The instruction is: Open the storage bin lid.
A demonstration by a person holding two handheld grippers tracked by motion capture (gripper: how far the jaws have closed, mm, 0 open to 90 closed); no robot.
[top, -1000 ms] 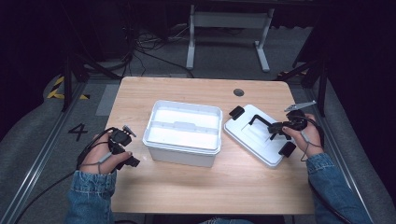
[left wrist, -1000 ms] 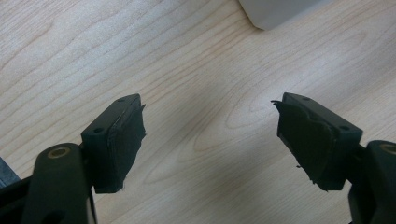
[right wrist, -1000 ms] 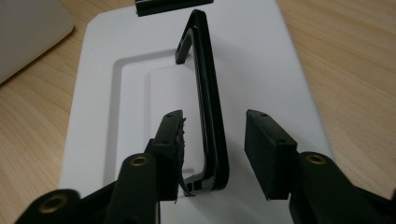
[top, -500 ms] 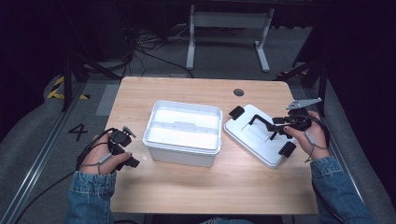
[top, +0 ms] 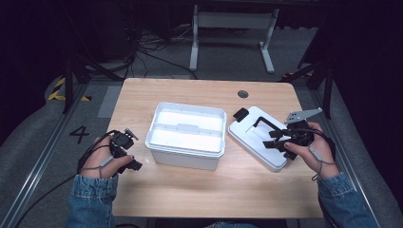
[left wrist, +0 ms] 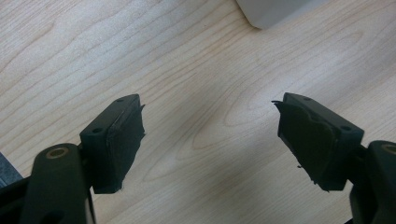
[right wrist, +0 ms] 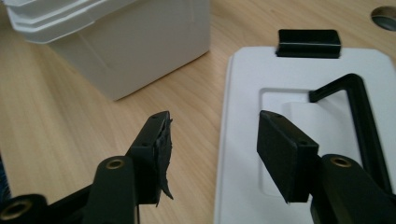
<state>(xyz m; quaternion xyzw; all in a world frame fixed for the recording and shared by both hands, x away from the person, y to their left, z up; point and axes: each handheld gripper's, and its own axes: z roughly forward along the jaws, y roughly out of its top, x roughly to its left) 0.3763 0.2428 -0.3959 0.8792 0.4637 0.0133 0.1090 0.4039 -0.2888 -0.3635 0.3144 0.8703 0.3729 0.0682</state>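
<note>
**Lid waits beside the open box**

From the high view, we see the white box [top: 186,134] open at mid-table and its lid [top: 259,137] lying flat just to its right, handle up, likely ready for lifting. Our right gripper [top: 274,139] hovers over that lid; our left gripper [top: 134,164] rests near the box's left side.

In the left gripper view, our left gripper [left wrist: 208,140] gapes wide over bare table [left wrist: 196,70], holding nothing.

In the right gripper view, our right gripper [right wrist: 212,149] stands open and empty, straddling the lid's [right wrist: 243,154] near edge, the black handle [right wrist: 359,107] beyond.

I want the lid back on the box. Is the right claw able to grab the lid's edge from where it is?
Probably yes: the right claw is open astride the lid's near edge, nothing between.
</note>
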